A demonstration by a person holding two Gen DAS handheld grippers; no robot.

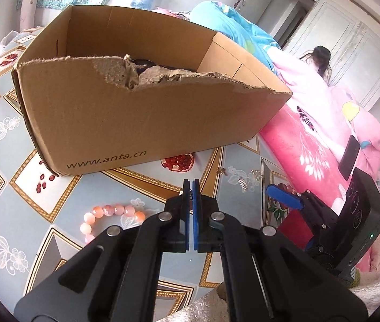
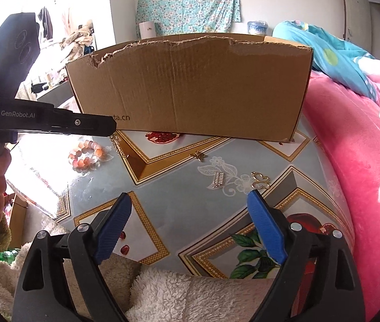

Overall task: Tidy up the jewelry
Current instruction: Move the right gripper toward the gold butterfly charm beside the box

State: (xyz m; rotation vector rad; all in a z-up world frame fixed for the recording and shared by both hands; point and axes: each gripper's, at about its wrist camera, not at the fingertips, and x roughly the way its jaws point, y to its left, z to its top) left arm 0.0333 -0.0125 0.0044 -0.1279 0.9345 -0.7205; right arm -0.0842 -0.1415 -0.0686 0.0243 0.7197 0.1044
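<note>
The cardboard box carries the printed web address "www.anta.cn" low on its near side, toward the left corner. From the right wrist only the ending "ta.cn" shows. The left gripper reads "GenRobot.AI" in pale letters along its black side.

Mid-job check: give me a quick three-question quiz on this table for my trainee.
1. True or false: the right gripper is open with nothing between its fingers.
2. Which lies nearest the right gripper? A: pink bead bracelet. B: gold butterfly piece. C: cardboard box.
3. Fill in: the left gripper is ___ (open or shut).
Key: 1 true; 2 B; 3 shut.
</note>
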